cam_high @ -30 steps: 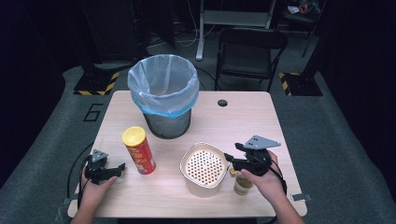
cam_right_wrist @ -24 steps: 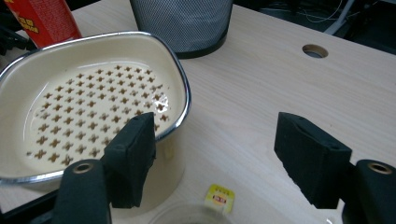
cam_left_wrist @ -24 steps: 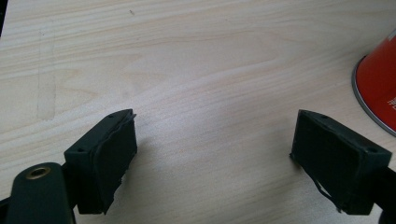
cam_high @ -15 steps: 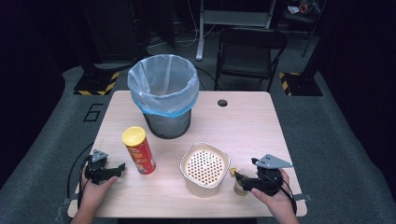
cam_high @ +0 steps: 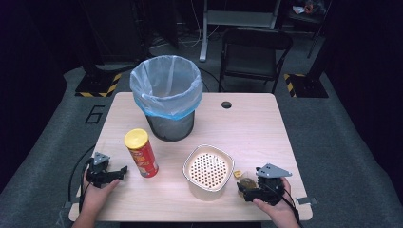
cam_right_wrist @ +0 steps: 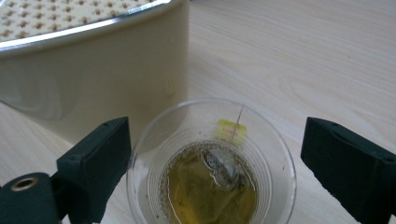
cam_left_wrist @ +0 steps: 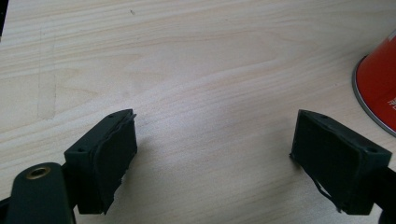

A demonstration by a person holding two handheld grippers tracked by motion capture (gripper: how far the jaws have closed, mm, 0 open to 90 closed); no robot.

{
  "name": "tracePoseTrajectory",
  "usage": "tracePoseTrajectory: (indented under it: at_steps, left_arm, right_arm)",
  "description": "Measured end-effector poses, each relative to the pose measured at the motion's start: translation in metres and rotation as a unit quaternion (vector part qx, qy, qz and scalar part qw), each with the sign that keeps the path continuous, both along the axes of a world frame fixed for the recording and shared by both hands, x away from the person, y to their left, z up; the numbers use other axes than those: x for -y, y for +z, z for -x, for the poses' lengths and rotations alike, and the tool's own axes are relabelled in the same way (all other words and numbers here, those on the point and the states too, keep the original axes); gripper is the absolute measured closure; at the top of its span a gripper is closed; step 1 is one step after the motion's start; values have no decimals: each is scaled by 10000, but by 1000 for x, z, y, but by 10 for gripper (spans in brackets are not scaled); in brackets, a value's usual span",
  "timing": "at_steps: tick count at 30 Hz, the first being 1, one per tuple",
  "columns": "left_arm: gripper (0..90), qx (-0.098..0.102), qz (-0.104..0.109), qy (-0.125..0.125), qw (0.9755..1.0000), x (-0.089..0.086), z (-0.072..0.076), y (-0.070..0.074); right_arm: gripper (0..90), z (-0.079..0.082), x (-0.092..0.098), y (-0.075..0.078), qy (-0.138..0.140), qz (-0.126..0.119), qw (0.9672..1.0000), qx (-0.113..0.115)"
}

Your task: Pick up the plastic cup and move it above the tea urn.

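Note:
A clear plastic cup [cam_high: 247, 180] [cam_right_wrist: 212, 168] with a tea bag in yellowish liquid stands on the wooden table [cam_high: 247, 128], just right of a cream bowl with a perforated insert [cam_high: 208, 170] [cam_right_wrist: 93, 70]. My right gripper [cam_high: 244, 188] [cam_right_wrist: 217, 140] is open. Its jaws have just been opening and now flank the cup without pressing on it. At the front left my left gripper [cam_high: 119, 172] [cam_left_wrist: 215, 140] rests open on bare wood with nothing between its pads. A red chips can with a yellow lid [cam_high: 141, 154] [cam_left_wrist: 378, 88] stands upright to its right.
A dark bin with a pale blue liner [cam_high: 166, 97] stands at the back middle of the table. A small round hole [cam_high: 226, 104] sits near the far edge. A black chair [cam_high: 254, 52] is behind the table.
My right hand has come down and toward the front right of the table, and its jaws have spread off the cup. The left hand has stayed put.

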State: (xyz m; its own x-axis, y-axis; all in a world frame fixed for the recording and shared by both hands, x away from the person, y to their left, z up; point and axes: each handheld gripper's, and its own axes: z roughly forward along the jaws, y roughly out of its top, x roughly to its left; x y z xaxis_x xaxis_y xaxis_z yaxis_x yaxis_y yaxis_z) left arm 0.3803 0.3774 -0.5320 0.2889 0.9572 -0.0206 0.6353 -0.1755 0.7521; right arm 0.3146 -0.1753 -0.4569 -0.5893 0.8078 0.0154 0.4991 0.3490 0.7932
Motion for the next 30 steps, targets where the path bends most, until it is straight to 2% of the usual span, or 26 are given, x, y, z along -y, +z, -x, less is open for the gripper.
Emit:
tracePoseTrajectory:
  at_steps: [2,4,10,13,14,17,20,30]
  left_arm:
    - [136,1,1,1,10000,0,0,0]
    - [136,1,1,0,10000,0,0,0]
    - [136,-1,-2,-2,10000,0,0,0]
    - [136,1,-1,-1,10000,0,0,0]
    - [136,-3,-2,-2,10000,0,0,0]
    - [136,-1,0,-2,10000,0,0,0]
    - [136,-3,-3,-3,10000,0,0,0]
    - [136,-3,-1,-4,10000,0,0,0]
  right_arm:
    - [125,4,1,-7,-123,-34,9999,21]
    - [137,5,2,-10,-110,-104,9999,-12]
    - [151,6,-2,-23,-84,13,9999,-72]
    - [199,6,-4,-27,-90,58,9999,-58]
    - [242,6,-5,-28,-102,47,9999,-76]
    - [273,6,-5,-29,-173,180,9997,-6]
    - [278,7,-4,-27,-231,68,9997,-8]
    - [269,9,-5,-25,-120,73,9999,10]
